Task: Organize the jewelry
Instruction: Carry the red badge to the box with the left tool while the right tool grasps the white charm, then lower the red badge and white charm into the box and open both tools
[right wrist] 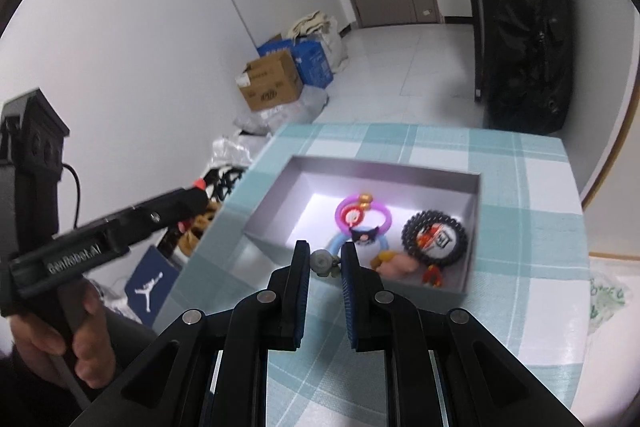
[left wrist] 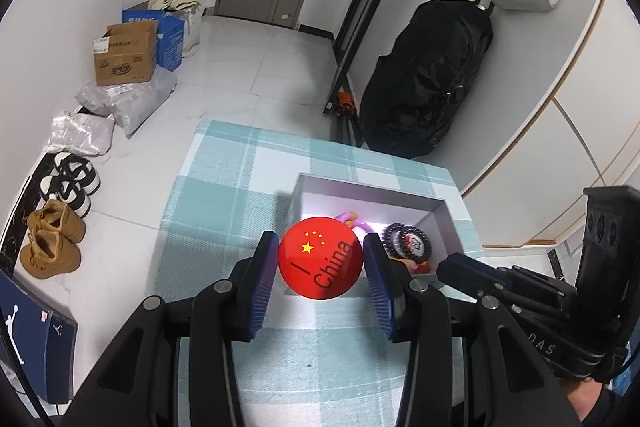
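Observation:
A grey open box (left wrist: 372,187) (right wrist: 280,183) sits on the teal plaid tablecloth (left wrist: 224,195). Inside lie a pink ring bracelet (right wrist: 362,213), a blue ring with a charm (right wrist: 362,239), a black bead bracelet (right wrist: 435,234) (left wrist: 406,241) and a small plush charm (right wrist: 398,265). My left gripper (left wrist: 320,259) is shut on a round red badge (left wrist: 320,257) with stars and "I China", held over the box's near left corner. My right gripper (right wrist: 325,261) is shut on a small grey charm (right wrist: 322,262) at the box's near rim.
Shoes (left wrist: 52,239), cardboard boxes (left wrist: 126,53) and plastic bags (left wrist: 132,99) line the left wall on the floor. A large black bag (left wrist: 428,75) leans beyond the table. A dark Jordan shoebox (left wrist: 36,343) stands left of the table.

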The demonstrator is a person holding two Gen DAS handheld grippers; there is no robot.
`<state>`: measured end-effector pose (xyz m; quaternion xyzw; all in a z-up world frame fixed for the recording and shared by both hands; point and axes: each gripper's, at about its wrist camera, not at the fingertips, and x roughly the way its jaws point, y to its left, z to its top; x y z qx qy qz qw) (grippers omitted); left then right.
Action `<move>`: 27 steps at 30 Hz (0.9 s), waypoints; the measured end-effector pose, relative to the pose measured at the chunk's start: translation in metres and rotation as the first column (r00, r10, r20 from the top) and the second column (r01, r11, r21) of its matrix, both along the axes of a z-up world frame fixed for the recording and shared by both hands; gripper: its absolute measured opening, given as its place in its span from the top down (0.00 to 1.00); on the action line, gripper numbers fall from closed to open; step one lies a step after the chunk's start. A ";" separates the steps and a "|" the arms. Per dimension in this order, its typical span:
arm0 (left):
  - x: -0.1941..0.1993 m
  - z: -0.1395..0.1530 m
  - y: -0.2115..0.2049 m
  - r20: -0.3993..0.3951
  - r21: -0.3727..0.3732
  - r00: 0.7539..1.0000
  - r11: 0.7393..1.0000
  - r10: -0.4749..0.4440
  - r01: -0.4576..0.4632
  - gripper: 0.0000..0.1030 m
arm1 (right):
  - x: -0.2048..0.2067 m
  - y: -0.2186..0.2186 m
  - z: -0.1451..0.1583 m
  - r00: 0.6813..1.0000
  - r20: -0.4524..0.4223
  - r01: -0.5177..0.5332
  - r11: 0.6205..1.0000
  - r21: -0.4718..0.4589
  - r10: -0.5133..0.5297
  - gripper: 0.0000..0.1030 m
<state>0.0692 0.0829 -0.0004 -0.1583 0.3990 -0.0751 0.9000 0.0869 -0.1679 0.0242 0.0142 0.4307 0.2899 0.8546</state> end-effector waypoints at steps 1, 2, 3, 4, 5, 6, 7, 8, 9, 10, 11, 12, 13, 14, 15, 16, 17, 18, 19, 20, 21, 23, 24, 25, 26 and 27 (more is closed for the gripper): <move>0.000 0.001 -0.002 0.005 -0.006 1.000 1.000 -0.006 0.006 0.63 | 0.001 -0.001 0.001 1.000 -0.001 0.003 1.000 0.003 -0.003 0.86; 0.001 0.002 -0.004 0.010 -0.010 1.000 1.000 -0.012 0.012 0.63 | 0.003 -0.003 0.003 1.000 -0.002 0.008 1.000 0.008 -0.008 0.86; 0.002 0.003 -0.007 0.013 -0.012 1.000 1.000 -0.020 0.020 0.63 | 0.005 -0.005 0.004 1.000 -0.001 0.012 1.000 0.016 -0.012 0.86; 0.003 0.004 -0.010 0.015 -0.012 1.000 1.000 -0.027 0.028 0.63 | 0.007 -0.008 0.007 1.000 -0.001 0.014 1.000 0.027 -0.014 0.86; 0.004 0.005 -0.013 0.017 -0.013 0.999 0.999 -0.033 0.034 0.63 | 0.008 -0.011 0.008 1.000 0.001 0.017 0.999 0.034 -0.017 0.86; 0.004 0.006 -0.015 0.018 -0.018 0.999 0.999 -0.040 0.040 0.63 | 0.010 -0.013 0.011 1.000 0.005 0.021 0.999 0.046 -0.021 0.86; 0.006 0.006 -0.018 0.017 -0.023 0.999 0.999 -0.046 0.046 0.63 | 0.009 -0.016 0.013 1.000 0.007 0.023 0.998 0.058 -0.023 0.86; 0.008 0.007 -0.020 0.013 -0.029 0.999 0.998 -0.051 0.051 0.63 | 0.010 -0.017 0.015 1.000 0.008 0.026 0.997 0.071 -0.027 0.86; 0.010 0.007 -0.021 0.011 -0.036 0.998 0.998 -0.054 0.055 0.63 | 0.011 -0.020 0.018 0.999 0.010 0.030 0.996 0.086 -0.031 0.86; 0.012 0.007 -0.023 0.010 -0.043 0.998 0.997 -0.059 0.059 0.63 | 0.013 -0.021 0.022 0.999 0.014 0.033 0.994 0.102 -0.034 0.86; 0.014 0.007 -0.026 0.007 -0.047 0.998 0.997 -0.062 0.062 0.63 | 0.014 -0.022 0.025 0.999 0.021 0.033 0.993 0.113 -0.036 0.86; 0.016 0.007 -0.028 0.005 -0.048 0.998 0.997 -0.066 0.066 0.63 | 0.015 -0.023 0.027 0.999 0.023 0.032 0.993 0.118 -0.035 0.86; 0.019 0.007 -0.031 0.002 -0.051 0.997 0.996 -0.072 0.072 0.63 | 0.017 -0.023 0.029 0.999 0.022 0.026 0.992 0.124 -0.028 0.86; 0.020 0.007 -0.033 0.000 -0.052 0.997 0.996 -0.074 0.074 0.63 | 0.019 -0.021 0.029 1.000 0.018 0.017 0.992 0.126 -0.020 0.86; 0.023 0.006 -0.035 -0.004 -0.052 0.997 0.996 -0.075 0.075 0.63 | 0.020 -0.020 0.029 1.000 0.015 0.013 0.992 0.125 -0.015 0.86; 0.026 0.005 -0.036 -0.010 -0.054 0.997 0.995 -0.079 0.078 0.63 | 0.023 -0.019 0.027 1.000 0.008 0.010 0.993 0.119 -0.011 0.86; 0.029 0.004 -0.039 -0.014 -0.056 0.997 0.995 -0.081 0.080 0.63 | 0.025 -0.019 0.026 1.000 0.000 0.010 0.993 0.114 -0.010 0.86; 0.031 0.004 -0.040 -0.018 -0.055 0.996 0.995 -0.082 0.081 0.63 | 0.028 -0.018 0.024 1.000 -0.009 0.009 0.994 0.113 -0.008 0.86; 0.034 0.003 -0.041 -0.024 -0.055 0.996 0.995 -0.083 0.082 0.63 | 0.031 -0.019 0.022 1.000 -0.015 0.013 0.994 0.112 -0.011 0.86; 0.036 0.002 -0.043 -0.029 -0.057 0.996 0.995 -0.084 0.082 0.63 | 0.033 -0.020 0.022 1.000 -0.018 0.019 0.994 0.108 -0.017 0.86; 0.039 0.000 -0.044 -0.035 -0.062 0.996 0.995 -0.084 0.082 0.63 | 0.037 -0.023 0.020 0.999 -0.026 0.027 0.994 0.106 -0.024 0.86; 0.044 -0.003 -0.045 -0.048 -0.072 0.995 0.994 -0.084 0.081 0.63 | 0.042 -0.026 0.019 0.999 -0.030 0.037 0.994 0.103 -0.034 0.86; 0.047 -0.004 -0.045 -0.054 -0.076 0.995 0.994 -0.085 0.080 0.63 | 0.045 -0.028 0.018 0.999 -0.034 0.041 0.994 0.099 -0.038 0.86; 0.049 -0.005 -0.045 -0.058 -0.079 0.995 0.994 -0.084 0.080 0.63 | 0.047 -0.029 0.017 0.998 -0.038 0.043 0.994 0.101 -0.040 0.86; 0.051 -0.006 -0.046 -0.063 -0.081 0.994 0.993 -0.085 0.080 0.63 | 0.048 -0.030 0.016 0.998 -0.040 0.044 0.994 0.104 -0.040 0.86; 0.053 -0.007 -0.046 -0.066 -0.080 0.994 0.994 -0.086 0.081 0.63 | 0.051 -0.031 0.014 0.998 -0.045 0.045 0.993 0.106 -0.040 0.86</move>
